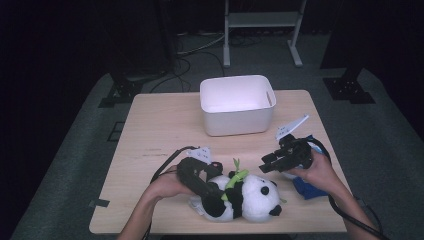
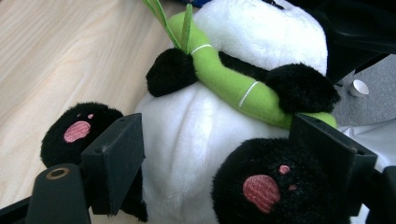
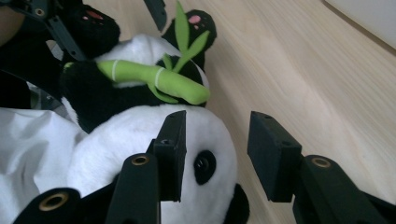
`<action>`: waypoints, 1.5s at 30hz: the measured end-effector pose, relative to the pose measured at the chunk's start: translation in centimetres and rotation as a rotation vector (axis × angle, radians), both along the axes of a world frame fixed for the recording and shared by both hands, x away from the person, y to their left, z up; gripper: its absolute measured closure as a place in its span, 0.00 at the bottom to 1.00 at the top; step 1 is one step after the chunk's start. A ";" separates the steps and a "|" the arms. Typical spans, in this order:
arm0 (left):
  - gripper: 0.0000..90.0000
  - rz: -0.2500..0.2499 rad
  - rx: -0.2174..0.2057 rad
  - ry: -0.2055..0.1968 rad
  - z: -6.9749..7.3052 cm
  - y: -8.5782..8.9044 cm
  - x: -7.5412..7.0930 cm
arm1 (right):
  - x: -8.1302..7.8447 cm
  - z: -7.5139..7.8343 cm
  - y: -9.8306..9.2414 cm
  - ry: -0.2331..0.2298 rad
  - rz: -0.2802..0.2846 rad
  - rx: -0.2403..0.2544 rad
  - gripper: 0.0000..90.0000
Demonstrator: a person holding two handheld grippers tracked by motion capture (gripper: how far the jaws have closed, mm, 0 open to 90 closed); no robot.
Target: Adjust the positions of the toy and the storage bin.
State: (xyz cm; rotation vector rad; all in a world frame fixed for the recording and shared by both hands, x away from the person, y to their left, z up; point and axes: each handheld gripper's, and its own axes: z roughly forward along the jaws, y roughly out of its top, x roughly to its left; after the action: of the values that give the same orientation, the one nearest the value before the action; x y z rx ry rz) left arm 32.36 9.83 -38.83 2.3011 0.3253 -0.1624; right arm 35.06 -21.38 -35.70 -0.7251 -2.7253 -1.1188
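Lying near the table's [image 1: 150, 125] front edge, panda [image 1: 250, 197] leaves room behind

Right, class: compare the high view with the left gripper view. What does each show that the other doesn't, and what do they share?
High view: the white bin at the table's far side, plus the person's left hand and right hand. Left gripper view: the pink stitched pads on the black feet of the plush panda, close between that gripper's own jaws. Shared: the panda lying on the wooden table, hugging a green bamboo stalk.

Panda [image 1: 250, 197] before bin [image 1: 237, 105]
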 end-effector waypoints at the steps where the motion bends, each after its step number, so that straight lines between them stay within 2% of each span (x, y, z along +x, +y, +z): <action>1: 0.20 0.000 0.000 0.000 0.0 0.0 0.0 | 0.0 0.1 0.2 0.001 0.009 0.002 0.62; 8: 0.20 -0.002 0.000 -0.002 0.0 0.0 0.0 | 0.1 0.3 1.6 0.011 0.048 0.012 0.61; 27: 0.20 -0.001 0.001 -0.008 0.0 0.0 -0.1 | 0.4 0.1 5.5 0.045 0.158 0.000 0.54; 32: 0.20 -0.003 0.003 -0.009 0.0 0.0 -0.1 | 0.5 -0.4 6.8 0.069 0.191 -0.012 0.52; 36: 0.20 -0.007 0.005 -0.010 0.0 0.0 -0.1 | 0.8 -0.9 7.7 0.076 0.197 -0.042 0.51; 40: 0.20 -0.007 0.004 -0.011 0.0 0.1 -0.1 | 1.0 -1.4 8.1 0.090 0.201 -0.057 0.56; 45: 0.20 -0.007 0.006 -0.013 0.1 0.1 -0.1 | 0.8 -1.8 8.4 0.083 0.213 -0.076 0.67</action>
State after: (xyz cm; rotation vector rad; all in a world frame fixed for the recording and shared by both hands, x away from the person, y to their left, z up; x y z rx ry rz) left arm 32.24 9.93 -38.75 2.3082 0.3119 -0.1499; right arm 35.88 -13.00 -37.50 -0.4644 -2.7095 -0.9239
